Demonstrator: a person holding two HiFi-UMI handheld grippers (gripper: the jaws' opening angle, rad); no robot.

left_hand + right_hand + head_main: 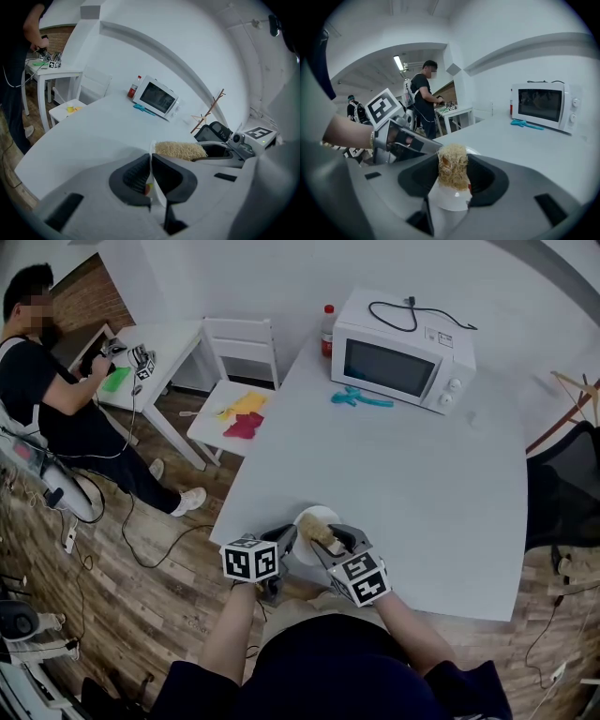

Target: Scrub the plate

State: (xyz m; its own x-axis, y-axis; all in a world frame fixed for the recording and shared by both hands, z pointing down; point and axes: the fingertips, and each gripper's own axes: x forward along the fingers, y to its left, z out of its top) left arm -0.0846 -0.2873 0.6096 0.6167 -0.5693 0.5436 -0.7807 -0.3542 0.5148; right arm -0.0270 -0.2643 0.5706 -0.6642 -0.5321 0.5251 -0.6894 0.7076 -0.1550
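The right gripper [452, 177] is clamped on a straw-coloured scrubbing pad [452, 165], which sticks up from between its jaws. In the head view the pad lies against the face of the white plate [312, 517]. The left gripper [151, 177] pinches that plate by its thin rim, jaws nearly together, and holds it at the near edge of the grey table [403, 474], just in front of the person. The risk I see lies in that narrow grip: a hard push with the pad could probably lever the rim out of the left jaws or twist the plate between them. So close to the table's edge, a plate that comes loose would likely go to the floor. The pad could also work out of the right jaws.
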